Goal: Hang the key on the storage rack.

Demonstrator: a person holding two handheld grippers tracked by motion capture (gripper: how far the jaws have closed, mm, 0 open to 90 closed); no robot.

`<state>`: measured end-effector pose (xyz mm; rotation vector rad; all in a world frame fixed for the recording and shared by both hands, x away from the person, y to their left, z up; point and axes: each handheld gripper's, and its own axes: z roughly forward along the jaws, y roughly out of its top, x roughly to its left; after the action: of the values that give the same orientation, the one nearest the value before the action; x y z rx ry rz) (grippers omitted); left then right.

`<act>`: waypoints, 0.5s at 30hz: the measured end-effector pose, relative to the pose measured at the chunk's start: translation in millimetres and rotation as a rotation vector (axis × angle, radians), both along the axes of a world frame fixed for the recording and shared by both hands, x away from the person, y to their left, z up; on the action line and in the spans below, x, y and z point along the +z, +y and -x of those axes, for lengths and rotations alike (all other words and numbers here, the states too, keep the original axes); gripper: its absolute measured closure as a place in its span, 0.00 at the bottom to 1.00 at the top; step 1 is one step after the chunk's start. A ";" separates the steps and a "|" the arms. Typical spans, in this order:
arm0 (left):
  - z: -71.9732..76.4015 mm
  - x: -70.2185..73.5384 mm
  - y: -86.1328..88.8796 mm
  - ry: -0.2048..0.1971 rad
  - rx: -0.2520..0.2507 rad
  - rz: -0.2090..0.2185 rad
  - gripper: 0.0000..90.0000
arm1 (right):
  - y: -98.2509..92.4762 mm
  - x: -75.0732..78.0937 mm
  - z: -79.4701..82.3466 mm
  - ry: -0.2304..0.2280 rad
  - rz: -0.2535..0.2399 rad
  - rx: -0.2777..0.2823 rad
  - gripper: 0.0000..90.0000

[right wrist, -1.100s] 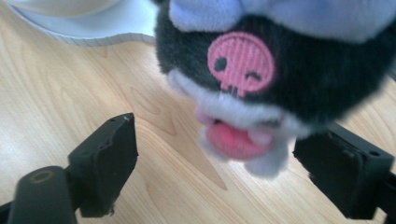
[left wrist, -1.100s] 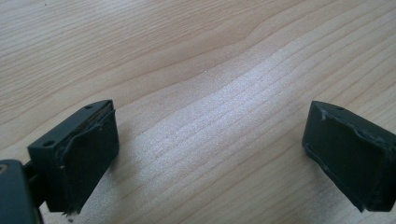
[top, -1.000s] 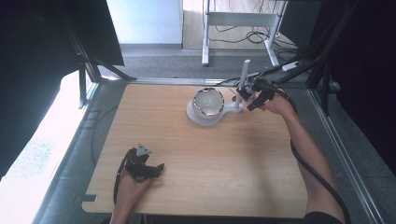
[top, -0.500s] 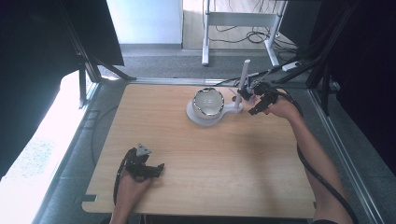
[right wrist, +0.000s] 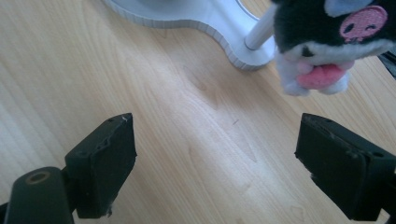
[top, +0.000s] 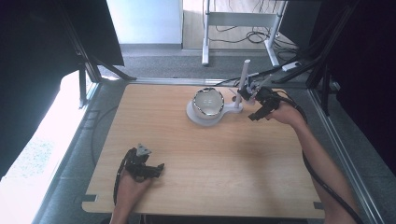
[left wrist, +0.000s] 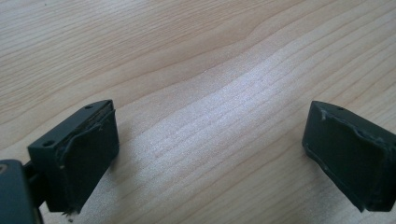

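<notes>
A white stand (top: 229, 111) at the back of the wooden table (top: 210, 158) carries a shiny round bowl (top: 208, 101) and an upright white post (top: 242, 84). My right gripper (top: 257, 112) hovers just right of the post, jaws open with bare wood between them (right wrist: 215, 158). Ahead of it a small black-and-white plush toy (right wrist: 327, 42) with pink patches hangs beside the post (right wrist: 259, 32), above the stand's base (right wrist: 219, 28). My left gripper (top: 158, 169) rests near the front left of the table. Its jaws are wide open over bare wood (left wrist: 210, 154).
Dark curtains flank the table on both sides. A metal frame rail (top: 341, 154) runs along its right edge. Cables (top: 261, 74) lie behind the table's far edge. A white table frame (top: 233, 18) stands on the floor beyond.
My right gripper has drawn back a little from the post, toward the right and the near side. The left gripper has stayed where it was.
</notes>
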<state>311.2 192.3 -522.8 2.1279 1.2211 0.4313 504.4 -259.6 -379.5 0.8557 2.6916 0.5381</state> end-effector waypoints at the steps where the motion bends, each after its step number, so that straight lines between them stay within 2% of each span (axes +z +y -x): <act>1: 0.0 0.0 0.0 0.000 0.000 0.000 0.04 | -0.1 0.6 2.0 -0.002 -0.001 0.005 0.14; 15: 0.1 0.0 0.0 0.000 0.000 -0.001 0.04 | -9.9 -0.8 29.0 -0.018 -0.040 0.017 0.14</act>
<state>311.2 192.3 -522.8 2.1284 1.2215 0.4318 475.5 -269.5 -380.3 0.8357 2.6826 0.6021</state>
